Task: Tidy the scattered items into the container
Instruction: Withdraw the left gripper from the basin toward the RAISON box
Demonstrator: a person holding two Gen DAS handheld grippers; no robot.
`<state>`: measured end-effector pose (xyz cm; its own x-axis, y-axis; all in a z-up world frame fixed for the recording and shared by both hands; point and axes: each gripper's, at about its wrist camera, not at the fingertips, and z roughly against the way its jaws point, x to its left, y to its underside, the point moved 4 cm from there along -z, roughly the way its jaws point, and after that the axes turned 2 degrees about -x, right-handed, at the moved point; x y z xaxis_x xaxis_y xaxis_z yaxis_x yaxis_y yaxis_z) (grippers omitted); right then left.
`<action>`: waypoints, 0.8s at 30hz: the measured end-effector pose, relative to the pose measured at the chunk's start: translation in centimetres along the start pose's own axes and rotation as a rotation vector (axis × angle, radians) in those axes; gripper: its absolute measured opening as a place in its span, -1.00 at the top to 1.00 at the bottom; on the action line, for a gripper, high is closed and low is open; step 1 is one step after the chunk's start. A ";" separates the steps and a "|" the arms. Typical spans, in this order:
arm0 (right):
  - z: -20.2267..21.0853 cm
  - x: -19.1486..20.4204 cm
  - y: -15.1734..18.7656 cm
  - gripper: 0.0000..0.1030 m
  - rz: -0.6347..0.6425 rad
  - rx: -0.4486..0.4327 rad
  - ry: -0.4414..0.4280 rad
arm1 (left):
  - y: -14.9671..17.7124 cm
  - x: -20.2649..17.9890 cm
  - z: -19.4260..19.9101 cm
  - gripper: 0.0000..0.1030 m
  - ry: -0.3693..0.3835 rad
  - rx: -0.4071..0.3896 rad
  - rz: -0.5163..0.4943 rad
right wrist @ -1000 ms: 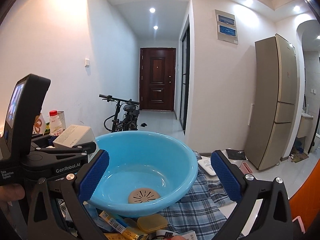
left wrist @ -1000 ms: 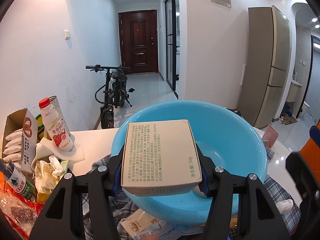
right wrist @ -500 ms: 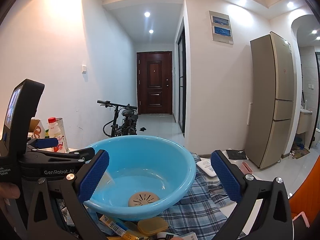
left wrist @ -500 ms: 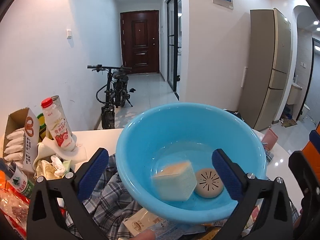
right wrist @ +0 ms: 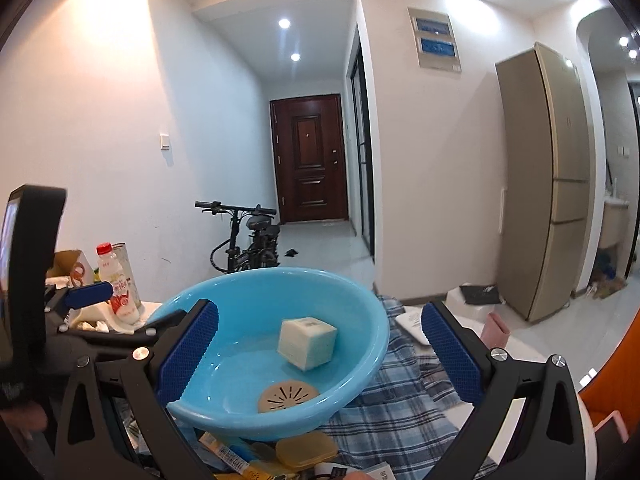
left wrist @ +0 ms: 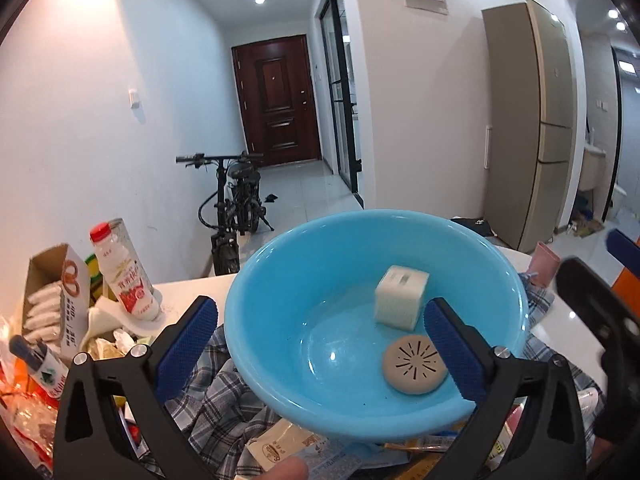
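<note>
Left wrist view: the left gripper (left wrist: 320,344) has its blue-padded fingers (left wrist: 188,340) spread wide and empty on either side of the blue basin (left wrist: 280,280), and the cream box (left wrist: 400,298) lies tilted inside it against the far wall, ahead of the fingers and nearer the right one, just beyond a round beige vented disc (left wrist: 414,366). Right wrist view: the right gripper (right wrist: 318,352) is likewise released and holds nothing, the box (right wrist: 307,342) between and beyond its fingers (right wrist: 452,354). The basin sits on a plaid cloth (right wrist: 400,396) over the desk (left wrist: 184,292).

Bike (left wrist: 234,204) leaning by hallway wall, brown door (left wrist: 276,102) sitting shut behind, tall fridge (left wrist: 532,120) standing at right.
</note>
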<state>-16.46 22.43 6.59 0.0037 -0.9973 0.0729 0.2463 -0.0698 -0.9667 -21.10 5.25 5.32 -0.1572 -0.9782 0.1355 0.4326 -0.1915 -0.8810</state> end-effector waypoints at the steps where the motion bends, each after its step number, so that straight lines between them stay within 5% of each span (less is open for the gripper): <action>1: -0.1 -0.2 0.0 -1.00 -0.006 -0.001 0.001 | 0.0 -0.2 0.5 -0.99 -0.024 -0.004 -0.015; 6: -1.6 -1.6 0.8 -1.00 -0.086 0.045 -0.062 | 0.1 -0.2 3.0 -0.99 -0.117 -0.041 -0.054; 14: -1.8 -0.3 1.4 -1.00 -0.085 0.066 -0.160 | 3.3 2.1 7.7 -0.99 -0.152 -0.038 -0.008; 24: -2.1 2.1 2.8 -1.00 -0.011 0.082 -0.154 | 10.4 2.8 10.8 -0.99 -0.089 0.063 -0.030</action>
<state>-17.77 20.07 3.56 0.1478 -0.9809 0.1265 0.3256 -0.0725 -0.9427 -7.43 -0.30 1.42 -0.0923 -0.9748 0.2033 0.4844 -0.2223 -0.8461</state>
